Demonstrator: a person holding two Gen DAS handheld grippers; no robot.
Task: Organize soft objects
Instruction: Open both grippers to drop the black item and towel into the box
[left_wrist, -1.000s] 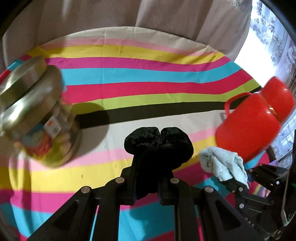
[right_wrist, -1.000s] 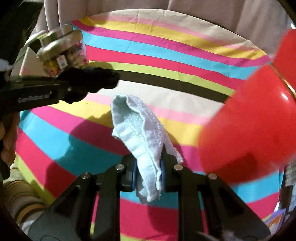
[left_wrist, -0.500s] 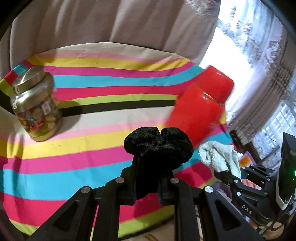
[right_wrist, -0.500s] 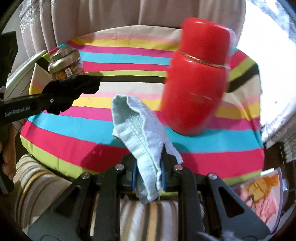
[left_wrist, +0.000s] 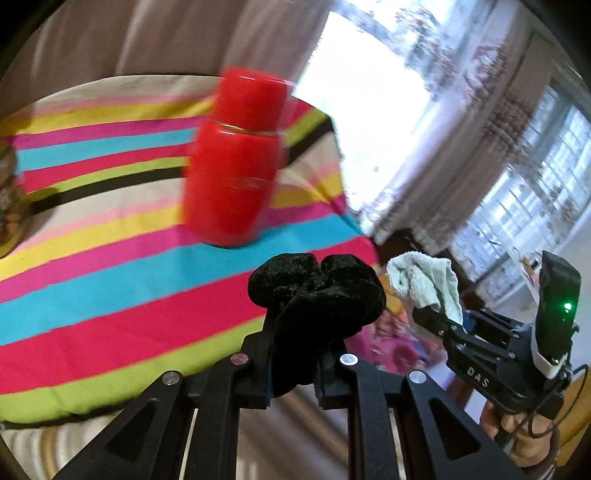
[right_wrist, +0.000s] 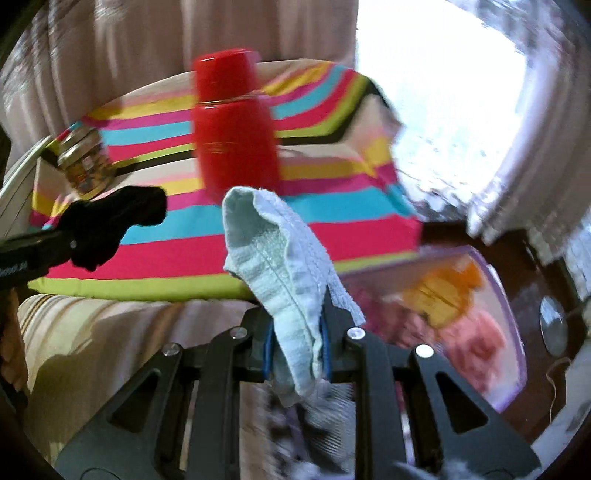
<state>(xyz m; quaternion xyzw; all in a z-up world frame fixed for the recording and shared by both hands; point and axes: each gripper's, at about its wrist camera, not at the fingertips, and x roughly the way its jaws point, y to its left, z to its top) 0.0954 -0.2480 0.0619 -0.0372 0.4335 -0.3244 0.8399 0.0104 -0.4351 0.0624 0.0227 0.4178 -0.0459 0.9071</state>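
Carrying: the left hand-held gripper (left_wrist: 293, 363) clamps a black sock (left_wrist: 317, 291), the right hand-held gripper (right_wrist: 297, 350) a pale green cloth (right_wrist: 280, 258), both off the counter (right_wrist: 332, 236). Next, likely release both over the clear bin (right_wrist: 506, 295).

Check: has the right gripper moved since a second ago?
Yes. The right gripper, shut on the pale towel, has pulled back and rightward: the red flask now stands farther off, with the striped tablecloth's near edge showing.

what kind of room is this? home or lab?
Most likely a home living room: a table under a striped tablecloth, a red thermos on it, curtains by a bright window, and a candy jar.
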